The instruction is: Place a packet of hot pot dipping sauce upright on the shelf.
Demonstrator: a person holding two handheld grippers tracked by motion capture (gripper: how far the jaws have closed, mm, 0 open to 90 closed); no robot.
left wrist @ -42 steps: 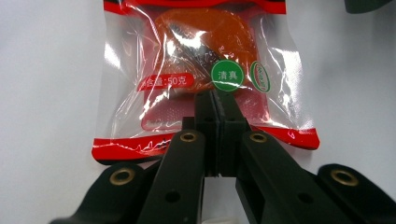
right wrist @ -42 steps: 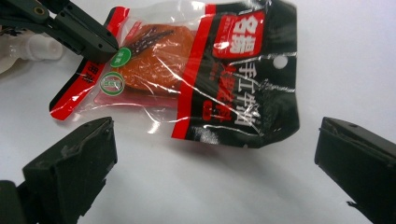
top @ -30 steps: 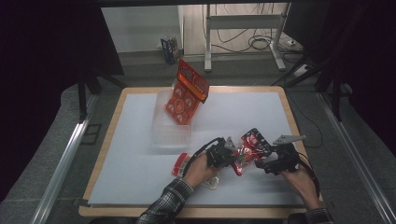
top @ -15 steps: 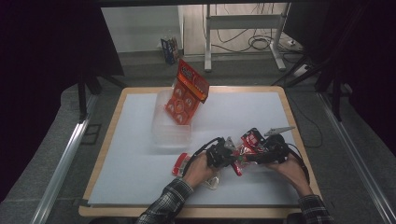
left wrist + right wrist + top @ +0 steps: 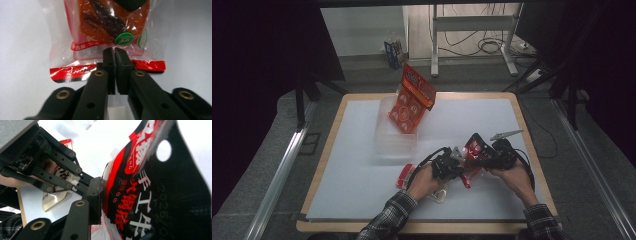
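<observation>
Snack packet (image 5: 473, 150) between both tools: left tool (image 5: 455, 161) clamps bottom seal, right tool (image 5: 482, 156) closing on top.

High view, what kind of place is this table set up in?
Probably a lab or recording workspace: a white-topped table with dark screens around it, loose cables on the floor behind, and a metal stand.
</observation>
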